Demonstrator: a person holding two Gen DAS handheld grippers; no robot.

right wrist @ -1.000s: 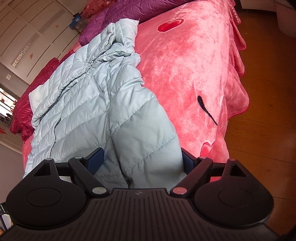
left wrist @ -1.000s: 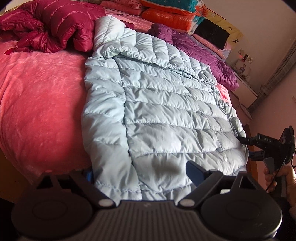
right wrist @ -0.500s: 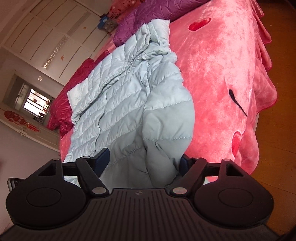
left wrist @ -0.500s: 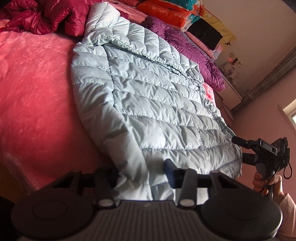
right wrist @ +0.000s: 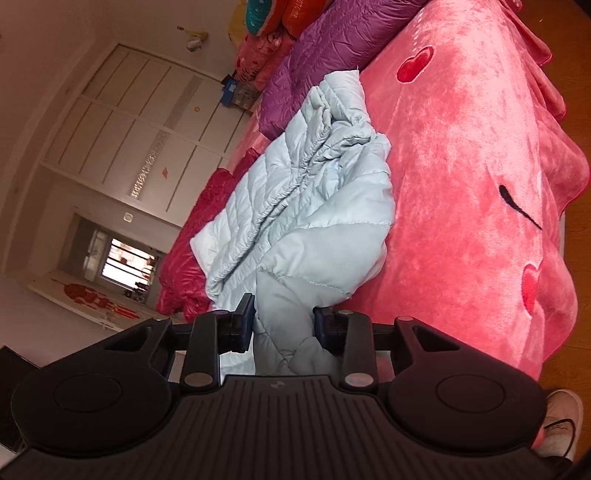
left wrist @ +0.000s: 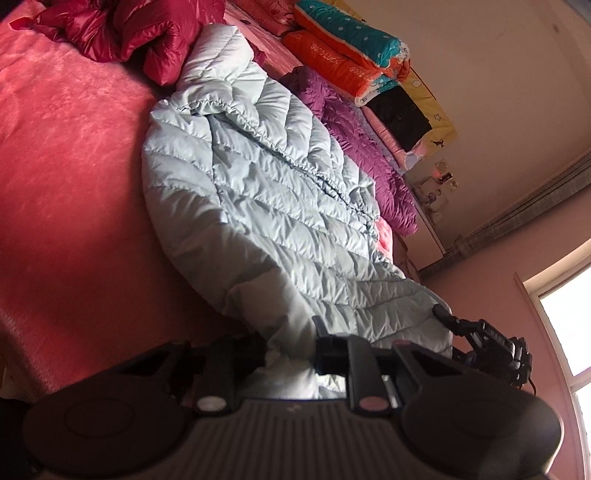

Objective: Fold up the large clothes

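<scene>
On the pink bed [left wrist: 66,192], your pale blue puffer jacket [left wrist: 266,206] runs toward twelve o'clock; left gripper [left wrist: 290,341] and right gripper [right wrist: 283,325] each pinch its hem (light, puffy, slippery): grip deep.

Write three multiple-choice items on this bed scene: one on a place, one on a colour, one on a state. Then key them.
1. Where does the purple jacket lie?
A. beside the blue jacket, toward the folded quilts
B. on the floor
C. under the red jacket

2. What colour is the bed cover?
A. green
B. white
C. pink-red

3. What is the right gripper doing?
A. hanging open over bare floor
B. shut on the blue jacket's hem
C. holding a pillow

Key: 1 A, the purple jacket runs along the blue one's far side, below the quilts. 2 C, plush pink-red with hearts. 3 B, bunched blue fabric sits between its fingers; the left gripper pinches the hem likewise.
</scene>
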